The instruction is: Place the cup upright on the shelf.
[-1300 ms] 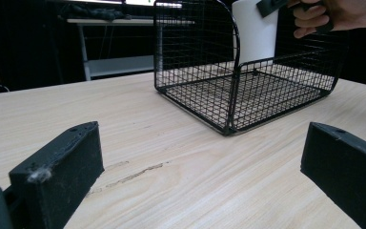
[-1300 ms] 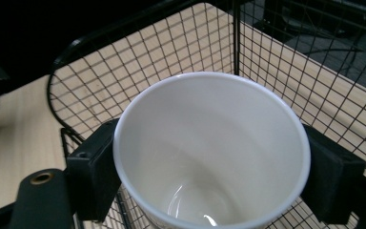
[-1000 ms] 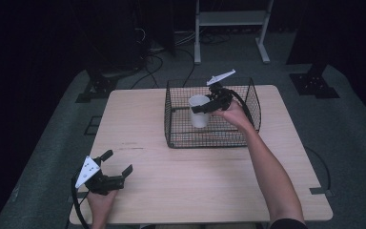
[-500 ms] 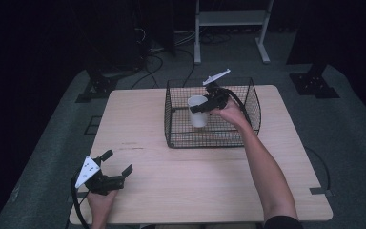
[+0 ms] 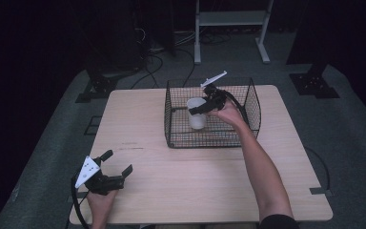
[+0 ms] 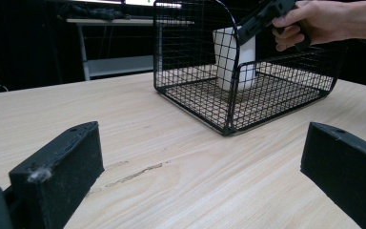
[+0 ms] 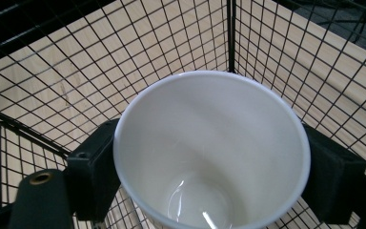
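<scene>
My left tool [image 5: 116, 167] rests at the near left of the counter [image 5: 138, 129], jaws apart on nothing; I'd leave it there. Farther right, the white cup [image 5: 196, 113] stands upright inside the wire basket [image 5: 171, 119], my right tool [image 5: 201, 109] clamped across its rim. I judge I should settle the cup flat on the basket floor, ease the jaws off evenly, then lift straight up clear of the wires.
</scene>
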Motion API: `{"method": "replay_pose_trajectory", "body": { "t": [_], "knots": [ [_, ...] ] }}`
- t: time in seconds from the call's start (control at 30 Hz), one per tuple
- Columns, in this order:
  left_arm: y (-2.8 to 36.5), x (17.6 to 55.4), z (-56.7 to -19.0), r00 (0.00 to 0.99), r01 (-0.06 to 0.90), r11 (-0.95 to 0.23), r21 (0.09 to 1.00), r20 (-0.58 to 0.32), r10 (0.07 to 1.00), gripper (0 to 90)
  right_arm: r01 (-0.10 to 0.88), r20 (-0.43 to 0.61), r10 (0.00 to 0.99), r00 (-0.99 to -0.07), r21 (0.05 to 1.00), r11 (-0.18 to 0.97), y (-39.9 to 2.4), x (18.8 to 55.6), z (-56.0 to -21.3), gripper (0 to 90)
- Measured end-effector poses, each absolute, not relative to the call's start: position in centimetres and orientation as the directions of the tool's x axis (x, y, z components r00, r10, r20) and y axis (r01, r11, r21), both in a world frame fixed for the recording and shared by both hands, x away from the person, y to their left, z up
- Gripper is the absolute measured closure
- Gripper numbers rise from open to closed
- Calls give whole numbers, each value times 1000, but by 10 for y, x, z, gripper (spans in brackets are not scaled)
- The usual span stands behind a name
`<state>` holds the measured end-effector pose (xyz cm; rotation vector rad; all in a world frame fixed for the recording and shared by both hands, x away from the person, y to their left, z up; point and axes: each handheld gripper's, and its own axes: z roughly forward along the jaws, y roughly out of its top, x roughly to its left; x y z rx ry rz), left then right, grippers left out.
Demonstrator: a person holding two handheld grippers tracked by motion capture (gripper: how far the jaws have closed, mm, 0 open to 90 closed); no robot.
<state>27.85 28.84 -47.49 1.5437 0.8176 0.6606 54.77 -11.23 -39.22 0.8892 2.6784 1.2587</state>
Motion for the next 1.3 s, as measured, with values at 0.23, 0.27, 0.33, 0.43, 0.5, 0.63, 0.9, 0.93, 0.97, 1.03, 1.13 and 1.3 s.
{"method": "replay_pose_trajectory", "body": {
  "t": [0.23,0.27,0.33,0.43,0.5,0.63,0.9,0.93,0.97,1.03,1.13,1.3],
  "knots": [
    [288,278,-475,591,129,-46,991,-40,806,0,469,161,522,-838,701,537,-110,547,-397,181],
    [288,278,-475,591,130,-46,990,-40,806,0,469,167,519,-839,704,533,-110,546,-396,175],
    [288,278,-475,591,130,-44,990,-42,806,0,474,177,518,-837,708,524,-110,546,-395,177],
    [288,278,-475,591,130,-45,991,-41,806,0,466,164,514,-842,701,540,-111,544,-393,178],
    [288,278,-475,591,129,-45,991,-40,806,0,465,161,513,-843,698,545,-111,543,-393,178],
    [288,278,-475,591,130,-45,991,-41,806,0,453,146,508,-849,696,557,-110,540,-393,175],
    [288,278,-475,589,130,-46,990,-40,807,0,441,127,503,-855,690,574,-108,536,-390,174],
    [288,278,-475,589,130,-46,990,-40,807,0,441,127,503,-855,690,574,-108,536,-390,174],
    [288,278,-475,590,129,-46,991,-39,807,0,440,126,504,-855,691,574,-108,535,-390,174],
    [288,278,-475,590,130,-46,990,-40,806,0,441,128,504,-854,693,571,-109,535,-390,172],
    [288,278,-475,589,130,-46,990,-40,807,0,443,135,503,-853,696,565,-109,535,-390,170],
    [288,278,-475,589,130,-46,990,-40,807,0,438,132,508,-851,710,551,-109,533,-387,145]
  ]
}}
